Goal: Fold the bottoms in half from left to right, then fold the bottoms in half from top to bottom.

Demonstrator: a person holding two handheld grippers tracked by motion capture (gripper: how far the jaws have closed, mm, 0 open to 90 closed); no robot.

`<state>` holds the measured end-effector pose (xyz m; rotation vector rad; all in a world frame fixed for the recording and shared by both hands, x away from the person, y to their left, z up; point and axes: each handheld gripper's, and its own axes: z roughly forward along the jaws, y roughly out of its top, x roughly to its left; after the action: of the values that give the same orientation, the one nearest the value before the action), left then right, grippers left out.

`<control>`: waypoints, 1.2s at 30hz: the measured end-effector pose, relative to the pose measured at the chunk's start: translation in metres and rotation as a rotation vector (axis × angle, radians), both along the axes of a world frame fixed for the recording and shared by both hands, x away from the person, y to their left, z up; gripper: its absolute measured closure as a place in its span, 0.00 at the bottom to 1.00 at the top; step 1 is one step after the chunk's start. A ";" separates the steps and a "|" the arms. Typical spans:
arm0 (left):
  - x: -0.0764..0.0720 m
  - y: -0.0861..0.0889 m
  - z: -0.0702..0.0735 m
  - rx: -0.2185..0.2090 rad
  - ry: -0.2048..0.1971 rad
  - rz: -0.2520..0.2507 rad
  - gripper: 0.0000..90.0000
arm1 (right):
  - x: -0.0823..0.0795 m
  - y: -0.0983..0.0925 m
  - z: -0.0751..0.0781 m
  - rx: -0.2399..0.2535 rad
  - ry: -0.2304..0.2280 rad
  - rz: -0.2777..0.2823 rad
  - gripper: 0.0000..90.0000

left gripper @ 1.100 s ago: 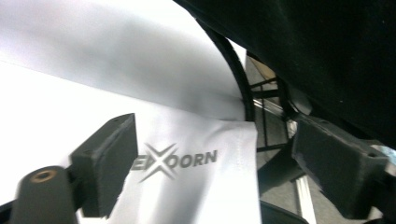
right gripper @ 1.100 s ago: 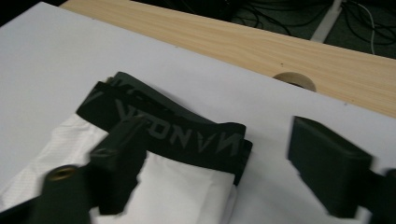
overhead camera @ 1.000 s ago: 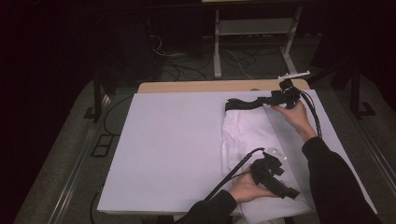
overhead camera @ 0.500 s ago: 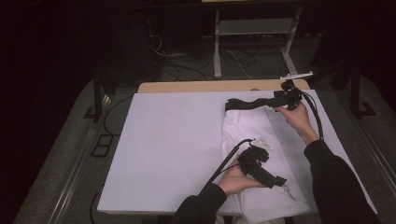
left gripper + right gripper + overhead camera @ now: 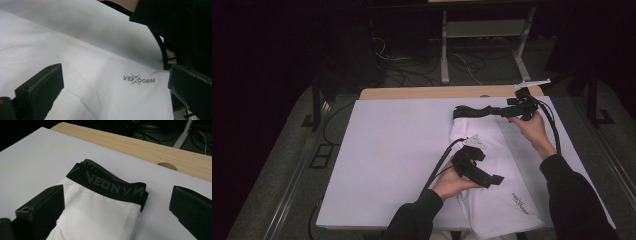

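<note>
White shorts (image 5: 492,175) with a black waistband (image 5: 474,112), folded on the white-covered table (image 5: 387,150), both grippers released.

High view: the long axis is seen running from 12 o'clock, waistband end, to 6 o'clock; the right gripper (image 5: 512,107) is held just at 3 o'clock of the waistband, the left gripper (image 5: 494,180) over the middle.
Left gripper view: jaws stand apart over the printed logo (image 5: 138,80), nothing held.
Right gripper view: jaws are spread wide, the waistband (image 5: 110,186) lying ahead at 12 o'clock, untouched; the right hand is judged nearer to it.

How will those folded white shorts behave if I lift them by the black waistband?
The white shorts will probably droop and unfold, since the thin fabric shows soft creases. The black waistband looks thicker and elastic, so it likely offers the firmer grip but may stretch. The smooth white table cover suggests they would slide easily.
</note>
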<state>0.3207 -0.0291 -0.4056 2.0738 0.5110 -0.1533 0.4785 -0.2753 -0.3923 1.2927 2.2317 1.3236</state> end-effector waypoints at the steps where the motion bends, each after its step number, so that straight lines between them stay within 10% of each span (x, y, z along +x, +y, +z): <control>1: 0.000 0.000 0.000 0.000 0.000 0.000 0.00 | -0.001 0.000 0.001 0.001 0.001 0.001 0.00; 36: 0.053 0.051 0.023 -0.004 -0.040 0.141 0.00 | -0.023 -0.002 -0.007 0.023 0.004 0.033 0.00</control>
<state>0.3738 0.0223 -0.3829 2.0253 0.6294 -0.0305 0.4554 -0.2774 -0.3998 1.2729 2.2568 1.3628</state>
